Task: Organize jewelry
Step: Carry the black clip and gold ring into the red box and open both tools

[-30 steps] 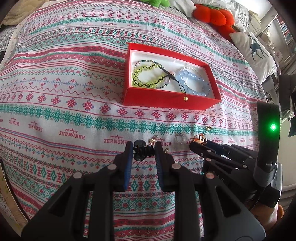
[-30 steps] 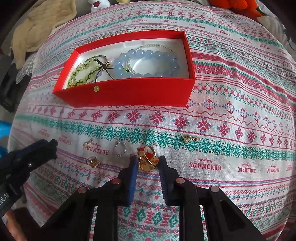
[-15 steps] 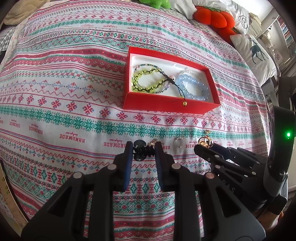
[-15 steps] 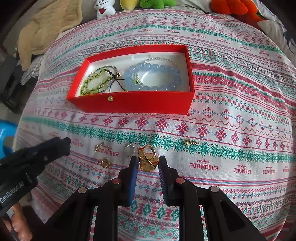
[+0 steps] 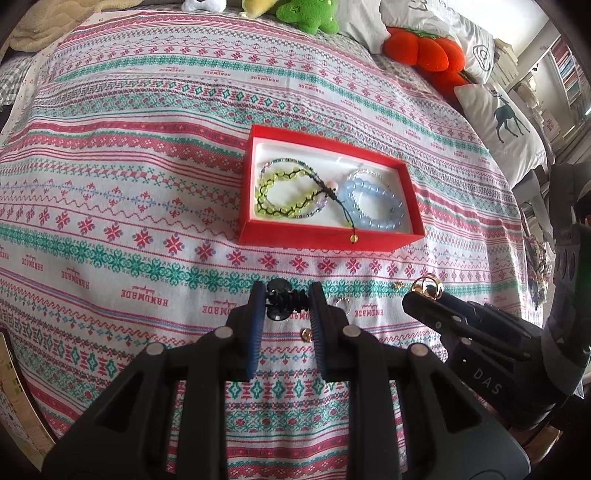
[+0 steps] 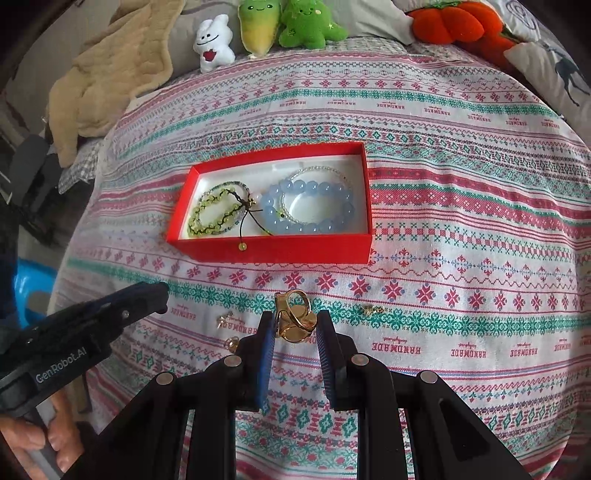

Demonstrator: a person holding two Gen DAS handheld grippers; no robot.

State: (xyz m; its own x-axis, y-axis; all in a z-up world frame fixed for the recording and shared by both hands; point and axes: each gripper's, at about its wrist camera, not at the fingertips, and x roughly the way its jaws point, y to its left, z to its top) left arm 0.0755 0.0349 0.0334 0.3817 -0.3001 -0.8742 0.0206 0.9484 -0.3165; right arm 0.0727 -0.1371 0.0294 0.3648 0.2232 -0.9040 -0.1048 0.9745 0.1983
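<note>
While the left gripper (image 5: 286,301) pinches a small black hair claw clip (image 5: 282,300), the left view shows the open red cardboard box (image 5: 328,240) of beaded bracelets beyond it, with a silver ring (image 5: 342,304) on the patterned cloth (image 5: 110,184). Right view: right gripper (image 6: 295,325) clamps a gold ring (image 6: 294,320); small gold earrings (image 6: 372,309) lie alongside, detail unclear. Plush toys (image 6: 288,26) line the far edge.

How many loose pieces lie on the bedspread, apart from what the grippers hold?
4: silver ring and round gold piece just right of the left gripper; gold charm left of the right gripper, small gold piece to its right. More may hide behind either.
</note>
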